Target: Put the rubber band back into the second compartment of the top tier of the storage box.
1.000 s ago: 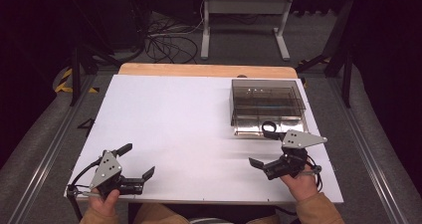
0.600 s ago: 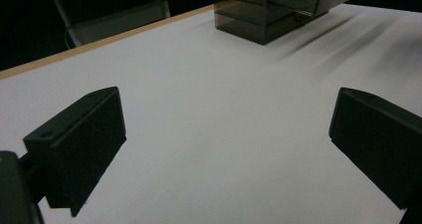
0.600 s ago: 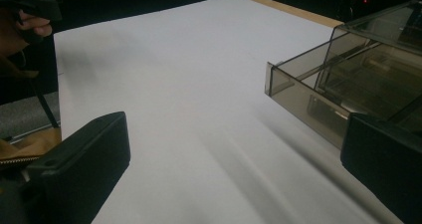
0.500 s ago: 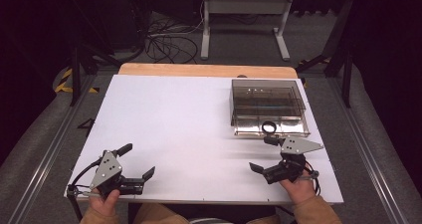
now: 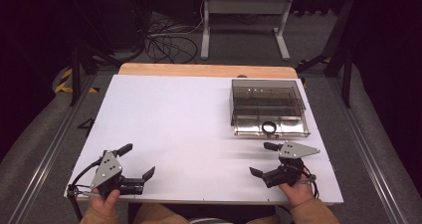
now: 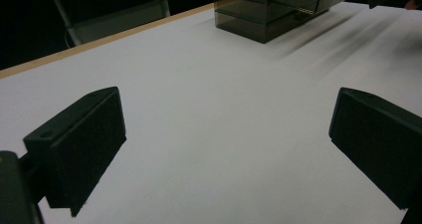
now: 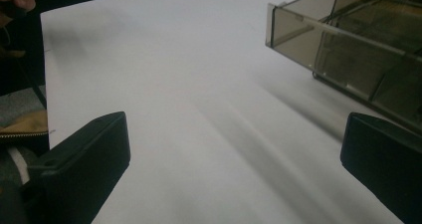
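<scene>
We hold the left gripper [image 5: 136, 160] low over the near left corner of the white table [image 5: 189, 129], jaws spread wide with nothing between them. Our right gripper [image 5: 263, 159] hovers near the front right edge, jaws likewise parted and empty. Just beyond the right gripper sits the smoky clear box [image 5: 267, 104], a black ring [image 5: 269, 128] at its near edge.

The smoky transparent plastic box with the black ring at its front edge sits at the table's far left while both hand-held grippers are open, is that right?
Not quite: the high view shows the smoky transparent plastic box, black ring at its front edge, at the far right. Both the left hand-held gripper and right hand-held gripper are open.
</scene>
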`<state>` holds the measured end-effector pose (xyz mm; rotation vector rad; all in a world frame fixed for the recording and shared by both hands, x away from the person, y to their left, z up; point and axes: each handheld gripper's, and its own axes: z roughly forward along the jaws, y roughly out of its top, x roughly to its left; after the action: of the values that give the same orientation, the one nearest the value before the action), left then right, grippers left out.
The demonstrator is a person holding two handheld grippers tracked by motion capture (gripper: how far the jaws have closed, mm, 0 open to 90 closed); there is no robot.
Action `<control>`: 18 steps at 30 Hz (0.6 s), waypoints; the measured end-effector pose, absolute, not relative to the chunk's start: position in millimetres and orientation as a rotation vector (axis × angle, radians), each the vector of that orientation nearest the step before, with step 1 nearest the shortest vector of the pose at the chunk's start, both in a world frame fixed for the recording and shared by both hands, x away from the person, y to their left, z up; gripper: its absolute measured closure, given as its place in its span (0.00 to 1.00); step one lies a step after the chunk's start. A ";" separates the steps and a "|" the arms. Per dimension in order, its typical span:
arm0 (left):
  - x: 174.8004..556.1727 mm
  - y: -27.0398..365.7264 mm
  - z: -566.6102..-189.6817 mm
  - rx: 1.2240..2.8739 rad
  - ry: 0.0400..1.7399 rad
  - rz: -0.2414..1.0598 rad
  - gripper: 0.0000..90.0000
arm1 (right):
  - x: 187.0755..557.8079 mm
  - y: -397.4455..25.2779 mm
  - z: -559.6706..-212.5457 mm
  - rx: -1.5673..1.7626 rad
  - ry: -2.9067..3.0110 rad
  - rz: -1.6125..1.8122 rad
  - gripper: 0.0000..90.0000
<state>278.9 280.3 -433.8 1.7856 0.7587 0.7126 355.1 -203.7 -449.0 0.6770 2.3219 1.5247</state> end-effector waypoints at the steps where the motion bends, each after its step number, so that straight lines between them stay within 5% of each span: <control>1: 278.9 280.1 -434.1 1.787 0.761 0.710 0.02 | 355.3 -203.4 -450.8 0.681 2.329 1.523 0.00; 18: 280.0 281.0 -435.7 1.785 0.762 0.706 0.02 | 360.2 -196.0 -453.8 0.661 2.345 1.521 0.00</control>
<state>280.0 281.0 -435.7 1.7855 0.7622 0.7061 360.2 -196.0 -453.8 0.6609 2.3447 1.5209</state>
